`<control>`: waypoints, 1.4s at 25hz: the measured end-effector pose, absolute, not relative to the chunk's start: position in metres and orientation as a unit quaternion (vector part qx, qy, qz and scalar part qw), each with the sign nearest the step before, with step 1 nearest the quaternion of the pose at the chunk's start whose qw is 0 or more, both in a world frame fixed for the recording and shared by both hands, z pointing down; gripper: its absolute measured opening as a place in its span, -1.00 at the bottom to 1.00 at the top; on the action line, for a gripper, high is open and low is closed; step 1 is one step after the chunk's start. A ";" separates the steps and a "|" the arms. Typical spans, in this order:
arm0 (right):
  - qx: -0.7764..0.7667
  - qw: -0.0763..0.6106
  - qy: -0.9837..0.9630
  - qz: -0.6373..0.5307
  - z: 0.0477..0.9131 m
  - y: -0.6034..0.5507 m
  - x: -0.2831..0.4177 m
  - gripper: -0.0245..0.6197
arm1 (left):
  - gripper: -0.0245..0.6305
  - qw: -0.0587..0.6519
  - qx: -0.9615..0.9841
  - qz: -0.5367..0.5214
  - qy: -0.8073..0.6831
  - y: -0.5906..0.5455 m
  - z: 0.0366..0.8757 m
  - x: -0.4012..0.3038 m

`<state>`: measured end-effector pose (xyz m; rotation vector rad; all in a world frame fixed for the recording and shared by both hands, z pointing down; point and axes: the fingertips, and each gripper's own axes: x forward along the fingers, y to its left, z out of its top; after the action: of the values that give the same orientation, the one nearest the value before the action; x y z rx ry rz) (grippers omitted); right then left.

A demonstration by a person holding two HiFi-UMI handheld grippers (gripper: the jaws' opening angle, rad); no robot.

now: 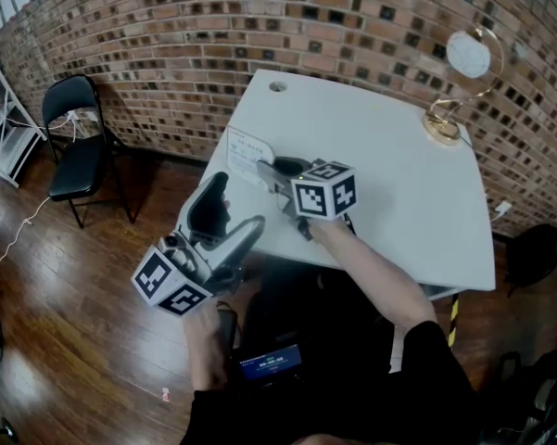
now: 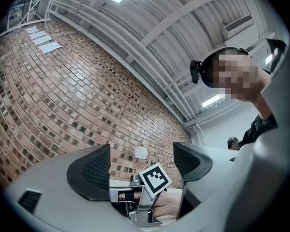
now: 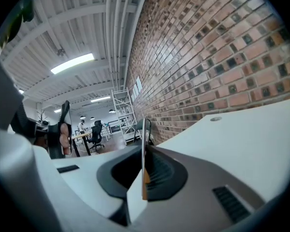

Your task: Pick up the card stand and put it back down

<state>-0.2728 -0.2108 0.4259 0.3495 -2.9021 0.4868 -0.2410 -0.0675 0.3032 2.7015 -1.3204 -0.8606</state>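
The card stand [image 1: 247,151], a white printed card, is at the left edge of the white table [image 1: 398,184]. My right gripper [image 1: 265,171], with its marker cube behind it, reaches leftward to it. In the right gripper view the card stand [image 3: 144,144] shows edge-on as a thin sheet, and my right gripper [image 3: 144,172] is shut on it with both pads against it. My left gripper [image 1: 230,219] hangs off the table's near left edge, tilted upward. In its own view my left gripper [image 2: 142,166] stands open with nothing between its dark pads.
A gold lamp [image 1: 463,82] with a round white shade stands at the table's far right corner. A cable hole [image 1: 277,86] sits near the far edge. A black chair [image 1: 74,137] stands on the wooden floor at left, by the brick wall.
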 end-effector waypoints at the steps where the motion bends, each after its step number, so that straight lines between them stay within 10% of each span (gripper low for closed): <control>1: 0.114 0.085 -0.975 0.171 0.425 -0.211 -0.271 -0.83 | 0.30 0.007 0.864 -0.275 -0.422 -0.068 0.303 -0.241; 35: 0.074 -0.115 -0.960 0.244 0.332 -0.214 -0.126 -0.83 | 0.30 0.053 0.896 -0.268 -0.351 -0.082 0.309 -0.185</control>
<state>-0.1264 -0.2140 0.3323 0.2520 -3.2591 0.8276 -0.1849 -0.0821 0.3089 2.7227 -1.0656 -0.8152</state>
